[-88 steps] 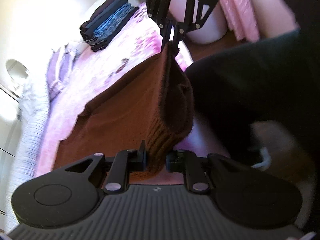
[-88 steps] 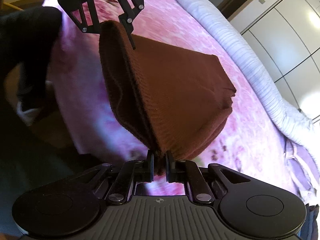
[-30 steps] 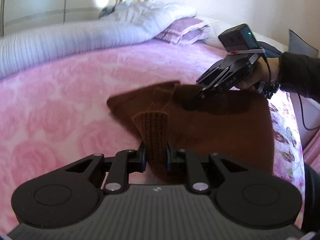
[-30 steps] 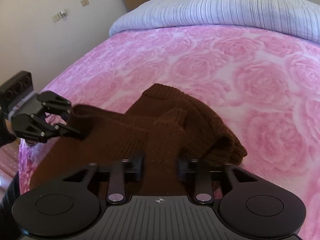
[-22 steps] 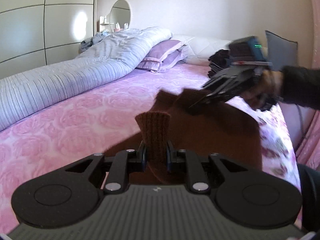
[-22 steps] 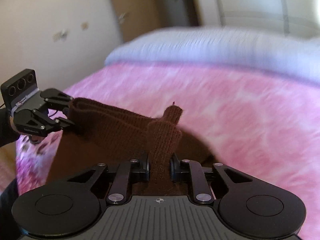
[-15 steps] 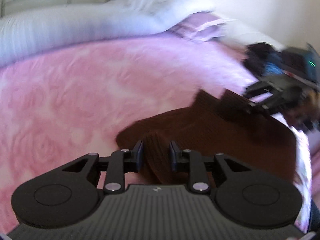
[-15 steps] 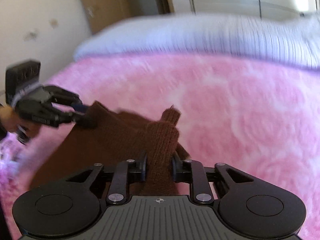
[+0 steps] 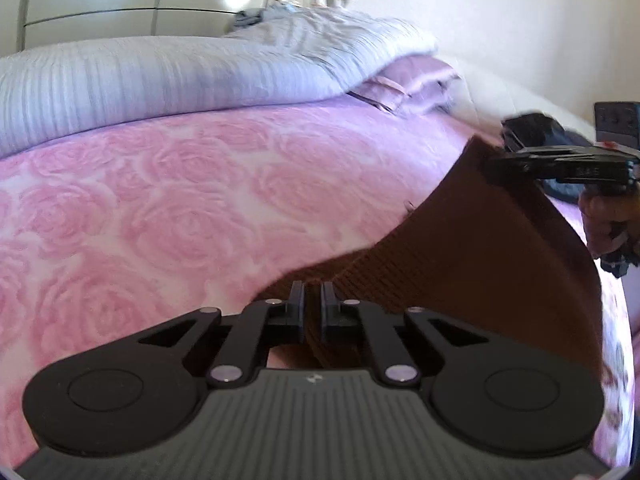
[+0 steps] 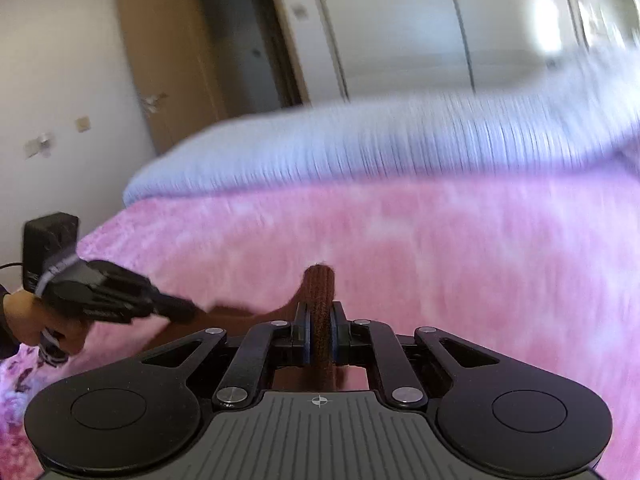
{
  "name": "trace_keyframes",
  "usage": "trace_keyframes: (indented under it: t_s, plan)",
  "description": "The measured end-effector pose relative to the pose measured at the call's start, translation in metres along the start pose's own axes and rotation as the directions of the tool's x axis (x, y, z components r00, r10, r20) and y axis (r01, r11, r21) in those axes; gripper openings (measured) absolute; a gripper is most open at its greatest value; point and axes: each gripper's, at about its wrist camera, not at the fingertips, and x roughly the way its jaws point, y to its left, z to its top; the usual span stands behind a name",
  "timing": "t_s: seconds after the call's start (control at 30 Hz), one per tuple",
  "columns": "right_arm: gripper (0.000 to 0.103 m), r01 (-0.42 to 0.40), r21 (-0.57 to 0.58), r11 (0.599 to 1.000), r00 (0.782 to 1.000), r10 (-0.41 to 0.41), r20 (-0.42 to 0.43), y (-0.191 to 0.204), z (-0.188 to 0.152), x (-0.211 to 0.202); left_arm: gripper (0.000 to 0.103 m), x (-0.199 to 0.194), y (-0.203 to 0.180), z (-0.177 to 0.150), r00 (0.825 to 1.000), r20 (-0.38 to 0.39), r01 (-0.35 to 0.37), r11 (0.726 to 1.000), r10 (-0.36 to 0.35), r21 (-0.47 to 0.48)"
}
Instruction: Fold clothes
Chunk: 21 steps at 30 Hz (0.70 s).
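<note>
Brown knit sweater (image 9: 472, 264), stretched between both claws above the near right part of the pink rose-patterned bedspread (image 9: 160, 208). Near edge caught in the left gripper (image 9: 313, 294), far right corner pinched by the right gripper (image 9: 494, 168), fabric sloping up between them and hanging just over the bed. Jaws of the left gripper just drawn together, nearly touching, with a thin fold of ribbed knit clamped between the pads. In the right wrist view, jaws of the right gripper (image 10: 319, 320) likewise just squeezed in, gripping a narrow upright tab of the sweater (image 10: 319, 292) that pokes up above the fingertips. Left gripper (image 10: 176, 307) there at the left, held in a hand (image 10: 28, 316), tips on the sweater's edge. Beyond the bedspread, a rolled lilac-grey duvet (image 9: 160, 72) along the far side, purple pillows (image 9: 408, 80) at the far right. Dark folded clothes (image 9: 532, 132) behind the right gripper. Wardrobe doors (image 10: 440, 32) and a wooden door (image 10: 160, 52) at the back, blurred.
</note>
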Motion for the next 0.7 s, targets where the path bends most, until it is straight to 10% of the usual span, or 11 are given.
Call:
trace_keyframes:
  t_s: [0.27, 0.47, 0.63, 0.7]
  plan:
    - [0.01, -0.034, 0.011, 0.999, 0.978, 0.036, -0.206, -0.017, -0.01, 0.081, 0.016, 0.006, 0.023, -0.012, 0.999, -0.033, -0.023, 0.99, 0.018, -0.138]
    - [0.058, -0.043, 0.094, 0.995, 0.99, 0.055, -0.133, -0.027, -0.02, 0.051, 0.046, -0.016, 0.026, -0.015, 1.0, -0.002, 0.006, 0.974, -0.007, -0.226]
    - [0.056, -0.088, 0.129, 0.988, 0.979, 0.11, -0.172, -0.029, -0.02, 0.068, 0.047, -0.004, 0.017, -0.018, 0.999, -0.035, 0.031, 0.97, -0.041, -0.24]
    - [0.017, -0.097, 0.117, 0.988, 0.975, 0.118, -0.189, -0.025, -0.021, 0.075, 0.024, 0.004, 0.008, -0.019, 0.998, -0.059, 0.026, 0.98, -0.038, -0.195]
